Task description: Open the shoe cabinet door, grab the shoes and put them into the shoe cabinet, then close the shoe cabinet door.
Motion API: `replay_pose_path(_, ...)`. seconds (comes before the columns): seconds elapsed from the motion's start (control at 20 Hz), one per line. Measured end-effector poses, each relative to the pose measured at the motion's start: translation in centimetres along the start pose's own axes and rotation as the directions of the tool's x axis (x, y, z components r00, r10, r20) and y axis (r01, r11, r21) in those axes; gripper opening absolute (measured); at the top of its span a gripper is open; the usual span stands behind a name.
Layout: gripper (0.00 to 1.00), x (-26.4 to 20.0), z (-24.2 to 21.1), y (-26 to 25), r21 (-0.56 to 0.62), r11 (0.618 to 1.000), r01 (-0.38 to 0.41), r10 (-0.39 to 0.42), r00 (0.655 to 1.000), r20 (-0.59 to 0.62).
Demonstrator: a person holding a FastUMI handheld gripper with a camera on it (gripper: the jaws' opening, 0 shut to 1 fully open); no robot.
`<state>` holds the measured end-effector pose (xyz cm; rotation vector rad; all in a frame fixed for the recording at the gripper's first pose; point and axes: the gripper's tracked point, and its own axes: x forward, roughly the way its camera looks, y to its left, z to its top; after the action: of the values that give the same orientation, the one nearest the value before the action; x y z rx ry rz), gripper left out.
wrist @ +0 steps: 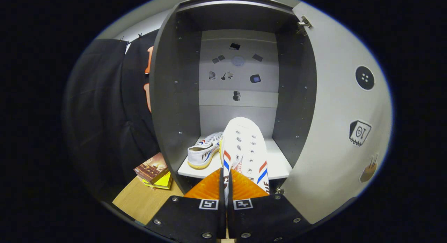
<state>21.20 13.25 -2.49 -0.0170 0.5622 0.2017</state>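
A white canvas shoe [246, 148] with red and blue stripes is pinched by its side wall in my gripper [225, 182], whose orange fingers [206, 189] press on it from both sides. Its toe points into the open shoe cabinet [174, 96], just above the white shelf [279, 162]. A second matching shoe [204, 150] lies on that shelf to the left, beside the held one. The cabinet door [335, 131] stands swung wide open on the right, its hinge [304, 23] showing at the top.
The cabinet's grey back panel [239, 107] carries several small stickers. Stickers also dot the inside of the door. Left of the cabinet, a stack of books [153, 171] lies on a wooden tabletop [146, 201]. Black cloth hangs behind on the left.
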Motion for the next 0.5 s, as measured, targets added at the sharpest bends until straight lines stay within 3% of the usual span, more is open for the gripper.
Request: replay_pose_path(0.5,0.01,12.9,-1.7,-3.4,-0.054,0.995,0.088,-0.095,0.987,-0.133)
